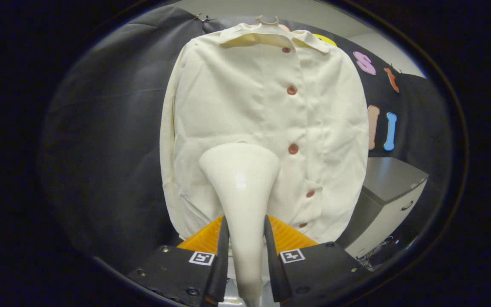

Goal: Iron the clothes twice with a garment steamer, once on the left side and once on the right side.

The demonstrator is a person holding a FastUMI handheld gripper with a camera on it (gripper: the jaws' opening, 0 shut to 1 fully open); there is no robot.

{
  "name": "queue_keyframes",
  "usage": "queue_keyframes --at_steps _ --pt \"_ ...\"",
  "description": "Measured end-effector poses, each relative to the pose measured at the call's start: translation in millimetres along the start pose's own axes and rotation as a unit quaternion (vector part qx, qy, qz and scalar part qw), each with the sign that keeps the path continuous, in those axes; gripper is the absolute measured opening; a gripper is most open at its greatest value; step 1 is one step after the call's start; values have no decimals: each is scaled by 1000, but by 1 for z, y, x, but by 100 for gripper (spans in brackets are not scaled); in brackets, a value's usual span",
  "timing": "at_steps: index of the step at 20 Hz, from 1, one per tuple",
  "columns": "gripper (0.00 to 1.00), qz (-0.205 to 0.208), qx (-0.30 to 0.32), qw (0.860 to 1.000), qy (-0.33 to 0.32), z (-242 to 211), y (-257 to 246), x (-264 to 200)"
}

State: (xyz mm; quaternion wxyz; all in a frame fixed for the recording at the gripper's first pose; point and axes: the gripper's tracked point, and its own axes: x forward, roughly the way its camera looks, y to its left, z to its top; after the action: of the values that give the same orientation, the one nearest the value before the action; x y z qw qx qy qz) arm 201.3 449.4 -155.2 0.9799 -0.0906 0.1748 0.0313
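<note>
From the camera riding on your gripper [245,251], you looked forward along its two fingers, and both fingers [221,260] pressed against the narrow neck of a smooth, glossy cream-white plastic garment steamer [242,187]. So your gripper was closed around the steamer's handle, one finger on each side of it. The steamer rose from between the fingers and flared out into a wide, rounded head just ahead of them. That head sat in front of the lower middle of the garment; you could not tell whether it touched the fabric or stood just off it.

Beyond the steamer hung a cream-coloured, long-sleeved cotton shirt [237,98] with a flat collar, its front facing you. A row of small round reddish-brown buttons [292,90] ran down its placket, slightly to the right of the steamer head. The shirt hung from a pale hanger hook [267,19] at its collar, against the black cloth wall [109,128] of the booth. The fabric showed soft creases to the right of the buttons.

Behind the fingers, at the shirt's hem, lay a ribbed orange surface [286,236]. Off to the right of the shirt stood a grey cabinet [388,192] with a dark top and a dark handle.
</note>
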Motion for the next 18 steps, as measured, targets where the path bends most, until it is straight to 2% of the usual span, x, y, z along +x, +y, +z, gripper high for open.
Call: queue_keyframes --at_steps 13,18 --pt "42 -1 -20 995 97 -101 2 16" --pt "42 21 -22 994 103 -109 0 8"
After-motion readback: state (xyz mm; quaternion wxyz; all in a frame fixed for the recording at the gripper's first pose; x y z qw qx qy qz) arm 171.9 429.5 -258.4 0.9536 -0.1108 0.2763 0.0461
